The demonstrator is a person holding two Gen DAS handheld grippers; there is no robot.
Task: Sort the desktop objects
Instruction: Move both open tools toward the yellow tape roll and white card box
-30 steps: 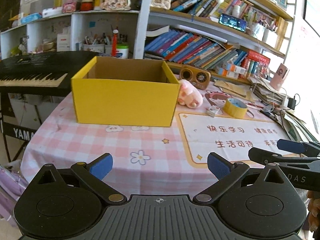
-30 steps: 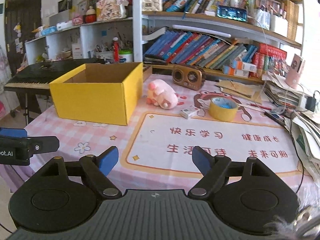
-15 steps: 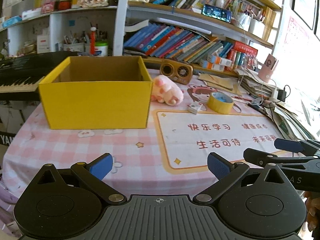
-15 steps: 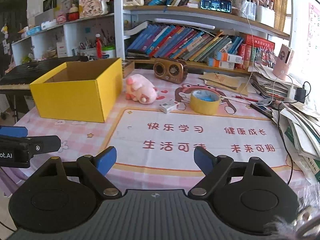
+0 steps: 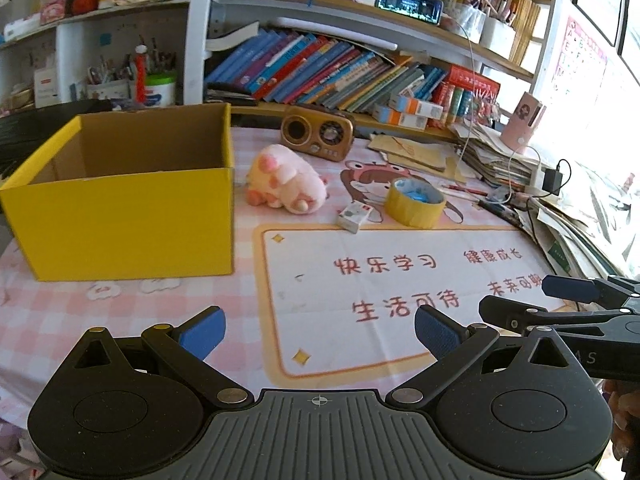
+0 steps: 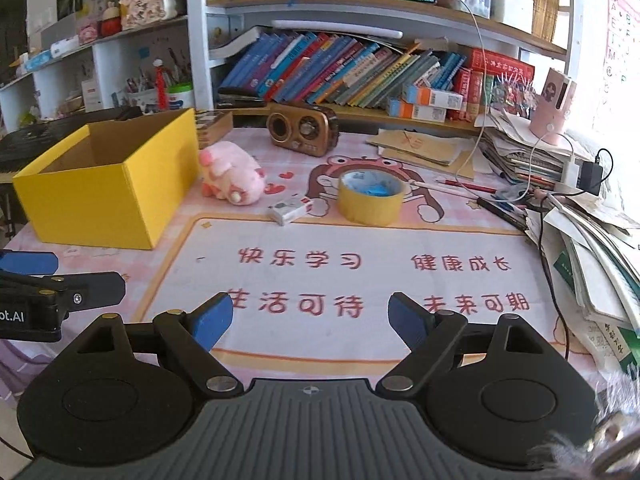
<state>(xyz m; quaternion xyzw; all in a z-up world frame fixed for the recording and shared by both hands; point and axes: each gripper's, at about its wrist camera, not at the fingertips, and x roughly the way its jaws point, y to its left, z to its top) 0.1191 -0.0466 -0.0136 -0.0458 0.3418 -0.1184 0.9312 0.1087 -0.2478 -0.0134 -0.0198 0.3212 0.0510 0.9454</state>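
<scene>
1. The tabletop (image 5: pixel 120 312), under a pink checked cloth with a printed mat, carries everything to be sorted; bookshelves stand behind it.
2. The yellow box (image 5: pixel 124 216) sits at the left side of the tabletop, open at the top. No item shows inside from either view, though its floor is mostly hidden. It is probably where the loose items go.
3. The pink plush toy (image 6: pixel 232 178) lies on its side just beside the box's right wall, nearest to it of the loose things.
4. The wooden radio (image 6: pixel 302 128) stands upright behind the plush, near the shelf.
5. The roll of yellow tape (image 6: pixel 370 198) lies flat on the mat, right of the plush, with something blue inside its ring.
6. The small white carton (image 6: pixel 290 210) lies between plush and tape, just beside the tape.
7. The left tongs (image 5: pixel 320 326) hover over the near edge with jaws apart and nothing between them.
8. The right tongs (image 6: pixel 310 318) likewise hang with jaws apart, holding nothing, well short of every item.
9. In my judgement sorting has not begun; this is the approach. The next move calls for reaching forward to one item, likely the plush or carton, straddling it with the jaws before closing.
</scene>
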